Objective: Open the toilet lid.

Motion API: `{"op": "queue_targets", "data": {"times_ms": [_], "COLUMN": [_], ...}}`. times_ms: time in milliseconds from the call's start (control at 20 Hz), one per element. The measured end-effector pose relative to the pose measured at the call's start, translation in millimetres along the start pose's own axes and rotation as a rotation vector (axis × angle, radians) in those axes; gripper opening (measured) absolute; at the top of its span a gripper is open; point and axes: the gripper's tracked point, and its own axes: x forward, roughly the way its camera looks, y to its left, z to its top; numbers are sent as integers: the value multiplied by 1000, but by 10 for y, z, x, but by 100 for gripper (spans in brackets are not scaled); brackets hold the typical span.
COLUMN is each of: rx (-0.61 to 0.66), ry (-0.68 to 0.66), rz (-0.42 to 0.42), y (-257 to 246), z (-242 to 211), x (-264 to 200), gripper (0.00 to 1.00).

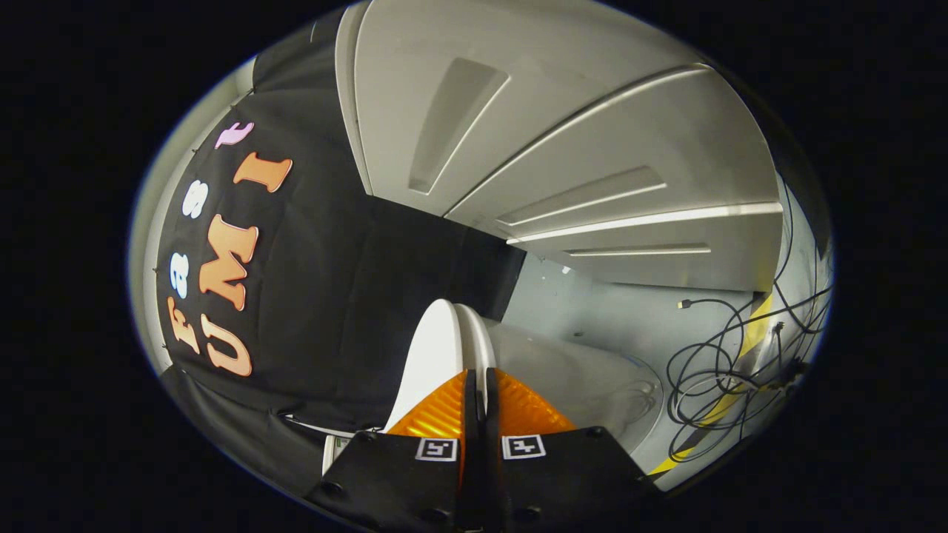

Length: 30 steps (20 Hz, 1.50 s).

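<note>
The white toilet lid (437, 348) stands raised and shows nearly edge-on, running straight out from my fingertips. My gripper (480, 379) is shut on the lid's thin rim, with a finger (444, 414) on one face and the other finger on the opposite face. Beside the lid, on its inner side, lies the pale rounded toilet seat and bowl (585, 377). The part of the rim inside the jaws is hidden by the fingers.
Black cloth of the booth wall (326, 296) hangs close behind the lid. A tangle of black cables (729, 363) lies beyond the toilet, next to a yellow and black strip (729, 400). White panelled walls (592, 148) rise further off.
</note>
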Motion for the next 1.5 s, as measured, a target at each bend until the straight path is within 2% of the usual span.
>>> {"op": "queue_targets", "data": {"times_ms": [200,550,850,1000,1150,1500], "rx": [37,23,-192,-301,-315,-432], "ry": [6,20,-49,-133,-139,-174], "rz": [17,3,41,54,66,61], "y": [126,178,664,845,981,1172], "z": [16,-5,125,274,292,269], "x": [13,-21,-151,-89,-119,-134], "gripper": [8,8,8,8,8,8]}}
